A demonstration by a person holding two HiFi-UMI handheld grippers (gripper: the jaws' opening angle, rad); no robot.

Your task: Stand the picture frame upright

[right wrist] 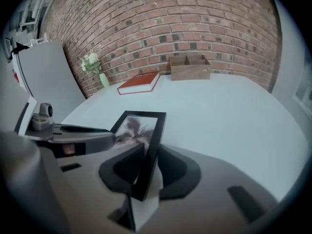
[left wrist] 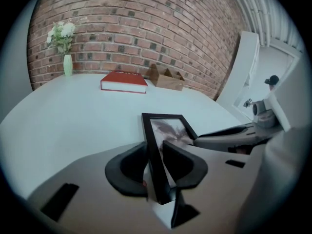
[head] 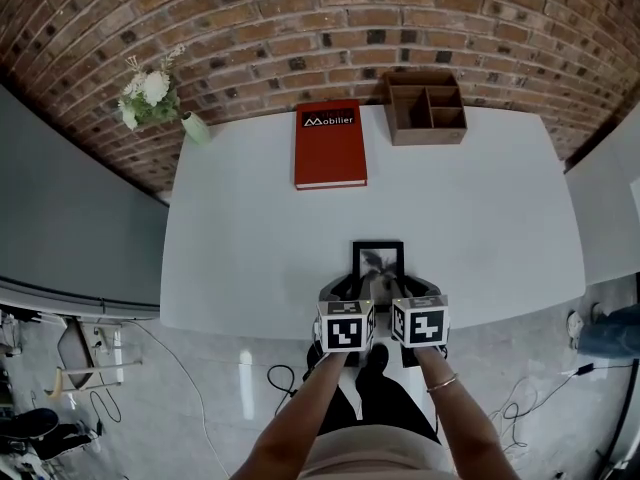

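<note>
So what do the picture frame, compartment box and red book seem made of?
The picture frame: black border, satin; wood or plastic, unclear. The compartment box: brown wood by its colour and thin board walls, unpainted. The red book: card or cloth cover, matte, with a black title band.

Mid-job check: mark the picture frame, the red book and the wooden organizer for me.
picture frame (head: 378,261): head view, middle of the photo inside it.
red book (head: 330,153): head view, centre of its cover.
wooden organizer (head: 428,136): head view, its near wall.
</note>
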